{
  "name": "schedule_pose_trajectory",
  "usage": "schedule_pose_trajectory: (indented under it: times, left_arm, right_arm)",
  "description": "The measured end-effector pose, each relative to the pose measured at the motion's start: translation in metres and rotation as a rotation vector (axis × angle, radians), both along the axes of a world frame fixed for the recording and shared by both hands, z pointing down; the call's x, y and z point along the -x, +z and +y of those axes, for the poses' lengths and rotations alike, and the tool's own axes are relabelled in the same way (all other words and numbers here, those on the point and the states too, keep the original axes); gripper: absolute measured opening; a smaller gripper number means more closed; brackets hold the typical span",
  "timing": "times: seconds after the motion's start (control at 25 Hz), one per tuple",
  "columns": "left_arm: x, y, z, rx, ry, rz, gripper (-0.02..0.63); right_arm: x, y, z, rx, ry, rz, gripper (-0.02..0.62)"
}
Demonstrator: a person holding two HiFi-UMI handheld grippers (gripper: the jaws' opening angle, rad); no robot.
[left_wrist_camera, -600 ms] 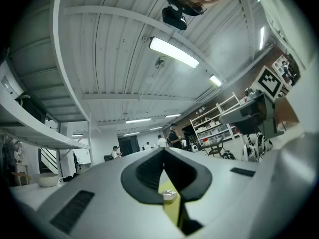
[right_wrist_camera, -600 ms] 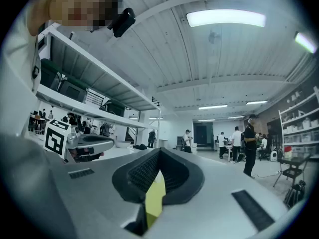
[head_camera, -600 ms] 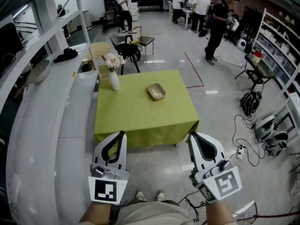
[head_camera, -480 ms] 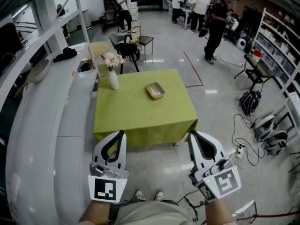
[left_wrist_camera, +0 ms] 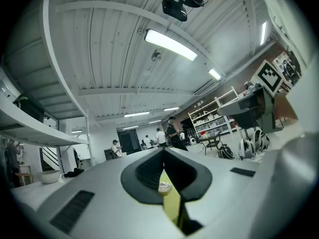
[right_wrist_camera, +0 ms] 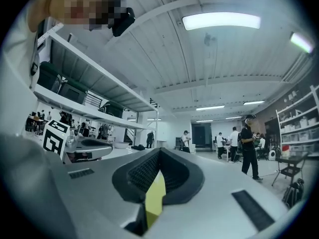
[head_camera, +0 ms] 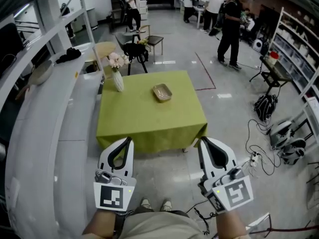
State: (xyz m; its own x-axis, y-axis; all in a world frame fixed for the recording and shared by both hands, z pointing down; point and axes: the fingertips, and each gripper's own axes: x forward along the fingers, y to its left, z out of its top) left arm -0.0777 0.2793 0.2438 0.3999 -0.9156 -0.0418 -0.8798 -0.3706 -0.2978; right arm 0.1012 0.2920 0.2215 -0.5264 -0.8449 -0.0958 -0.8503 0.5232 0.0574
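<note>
The head view alone took in the whole green bench (head_camera: 149,118), with a vase (head_camera: 118,81) at its far left corner and a dish (head_camera: 162,92) lying near its far middle. The gripper views caught only a green sliver of it past their tips. The left gripper (head_camera: 128,140) and right gripper (head_camera: 202,141) were held side by side just short of the bench's near edge, pointing at it, each pressed together on nothing.

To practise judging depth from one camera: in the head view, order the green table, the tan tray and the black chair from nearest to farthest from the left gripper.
1. green table, straight ahead of the left gripper.
2. tan tray, on the table's far half, slightly to the right.
3. black chair, on the floor beyond the table's far edge.
</note>
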Motion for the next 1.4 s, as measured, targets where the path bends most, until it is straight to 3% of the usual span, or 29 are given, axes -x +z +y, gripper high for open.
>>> schedule_pose_trajectory:
  times: [0.32,0.72,1.4]
  left_arm:
    - [-0.019,0.008,-0.001,0.007,-0.017,-0.022,0.007]
    - [-0.024,0.015,-0.038,-0.011,-0.01,-0.036,0.006]
    - [0.01,0.041,-0.223,0.046,0.027,-0.022,0.007]
  right_arm:
    - [-0.021,0.008,-0.001,-0.004,-0.004,0.001,0.006]
    - [-0.017,0.015,-0.04,0.011,-0.003,0.016,0.006]
    - [0.024,0.047,-0.228,0.096,0.015,0.077,0.006]
